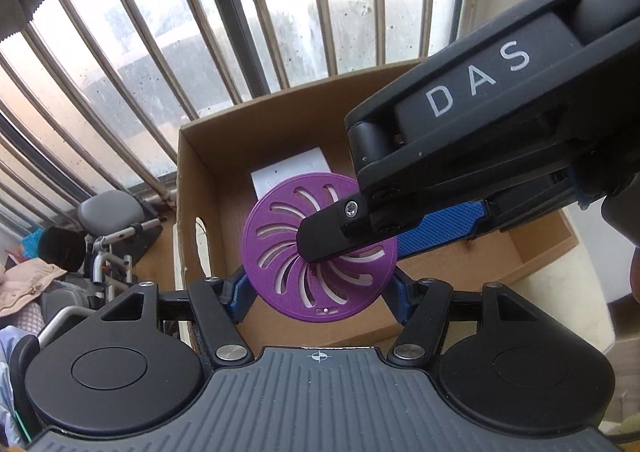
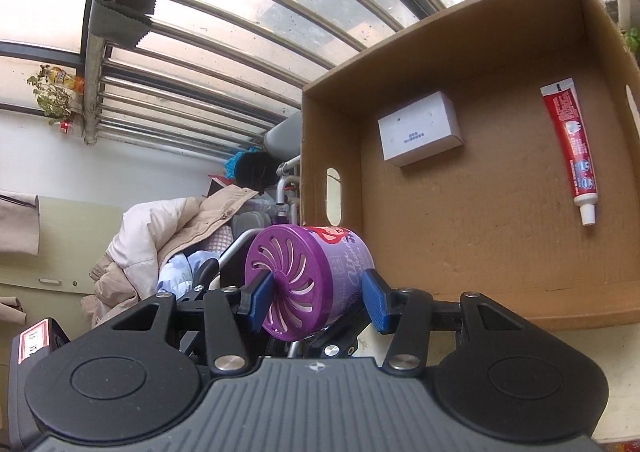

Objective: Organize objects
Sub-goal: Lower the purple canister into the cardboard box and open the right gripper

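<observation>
Gripping a purple air freshener canister from both sides, the two grippers meet over the near left corner of an open cardboard box. In the right wrist view the right gripper has its blue pads clamped on the canister lengthwise: the left pad presses on the middle of the slotted purple lid and the right pad presses on the opposite end, so the canister lies on its side with the lid facing left and toward the camera. Printed lettering runs along its purple wall, and a red and pink picture shows on its upper side. In the left wrist view the left gripper has its blue pads against the left and right edges of the canister, whose round lid with curved slots faces the camera, so it is closed on the canister's sides. The right gripper reaches in from the upper right across that view, one black fingertip lying over the centre of the lid. Inside the box, a small white carton lies flat toward the far left of the floor, and a red toothpaste tube with a white cap lies along the right side, cap toward the near edge; the two are well apart. The box has an oval handle cutout in its left wall. Beyond the box stands a window with metal bars, and to the left a pale padded jacket lies heaped.
</observation>
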Action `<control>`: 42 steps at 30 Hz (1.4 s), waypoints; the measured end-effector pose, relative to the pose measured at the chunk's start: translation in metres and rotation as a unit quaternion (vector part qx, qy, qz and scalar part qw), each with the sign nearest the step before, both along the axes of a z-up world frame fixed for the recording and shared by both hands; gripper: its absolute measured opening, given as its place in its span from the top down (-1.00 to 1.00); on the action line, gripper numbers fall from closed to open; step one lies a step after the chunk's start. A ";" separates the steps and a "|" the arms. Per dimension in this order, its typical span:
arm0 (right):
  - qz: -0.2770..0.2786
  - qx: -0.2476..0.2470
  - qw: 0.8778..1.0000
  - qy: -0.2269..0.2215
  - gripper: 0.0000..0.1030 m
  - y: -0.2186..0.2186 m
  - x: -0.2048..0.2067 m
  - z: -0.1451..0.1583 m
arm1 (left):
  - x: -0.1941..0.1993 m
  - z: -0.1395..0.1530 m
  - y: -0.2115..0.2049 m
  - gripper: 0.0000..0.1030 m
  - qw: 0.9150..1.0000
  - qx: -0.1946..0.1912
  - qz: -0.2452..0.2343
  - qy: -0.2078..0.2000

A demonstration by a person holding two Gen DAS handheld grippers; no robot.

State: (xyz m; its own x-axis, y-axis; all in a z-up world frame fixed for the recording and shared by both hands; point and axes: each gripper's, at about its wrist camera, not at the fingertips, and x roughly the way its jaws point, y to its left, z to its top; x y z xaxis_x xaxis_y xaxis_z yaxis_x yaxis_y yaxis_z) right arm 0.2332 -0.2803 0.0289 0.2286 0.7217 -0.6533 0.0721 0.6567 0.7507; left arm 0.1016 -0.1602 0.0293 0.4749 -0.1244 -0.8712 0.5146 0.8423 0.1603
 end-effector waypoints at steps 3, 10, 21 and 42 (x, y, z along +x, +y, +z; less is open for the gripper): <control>0.018 0.004 1.000 0.008 -0.03 0.005 0.017 -0.019 | 0.016 -0.016 0.001 -0.24 1.000 0.013 0.007 0.011; 0.060 0.001 0.998 0.019 -0.10 0.024 0.058 -0.060 | 0.054 -0.053 0.005 -0.24 0.998 0.042 0.034 0.032; 0.070 0.014 0.996 0.044 -0.10 0.036 0.096 -0.115 | 0.094 -0.098 0.013 -0.25 0.995 0.063 0.053 0.064; 0.088 -0.022 0.994 0.058 -0.10 0.044 0.099 -0.166 | 0.108 -0.135 0.015 -0.56 0.992 0.089 0.026 0.089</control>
